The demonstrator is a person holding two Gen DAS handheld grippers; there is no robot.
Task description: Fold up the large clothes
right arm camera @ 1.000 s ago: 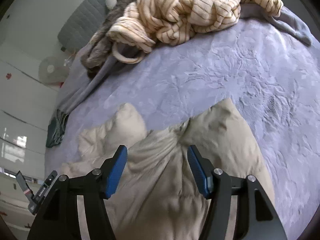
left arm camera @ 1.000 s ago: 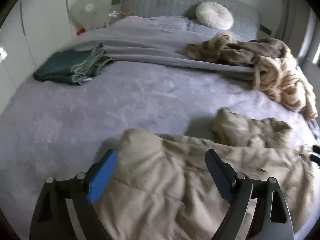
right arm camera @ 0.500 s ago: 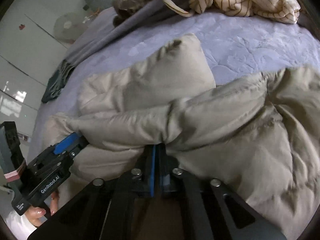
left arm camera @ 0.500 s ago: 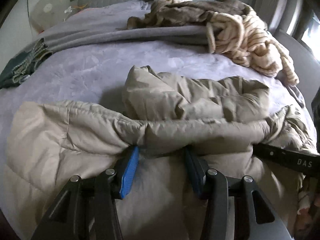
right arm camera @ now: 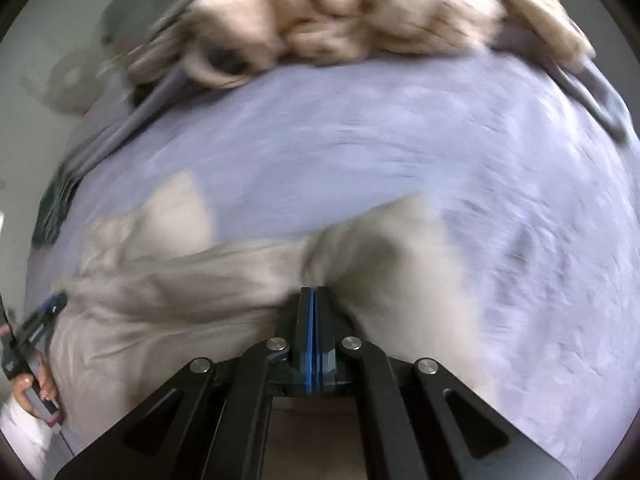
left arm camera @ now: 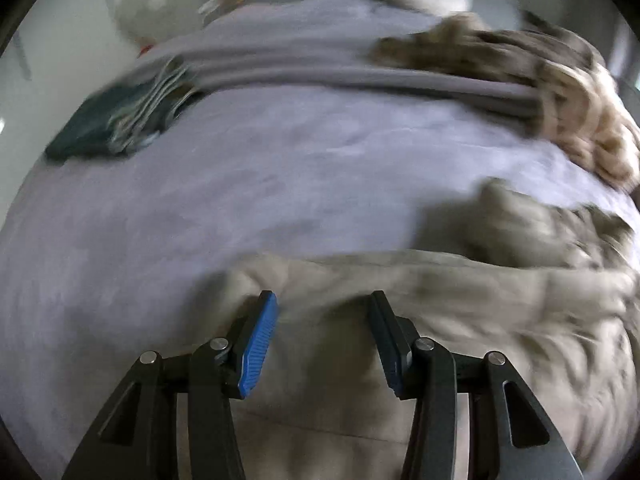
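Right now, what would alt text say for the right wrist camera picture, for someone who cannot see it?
A handheld right gripper, fingers shut, pinches a puffy beige jacket lying on a lavender bedspread. Blurred striped and brown clothes are heaped at the far side.

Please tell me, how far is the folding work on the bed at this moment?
Done: dark green garment lies folded on the bed. In hand: beige padded coat, pinched by the right gripper and bunched between the left gripper fingers. Left: coat unfolded; striped pile untouched.
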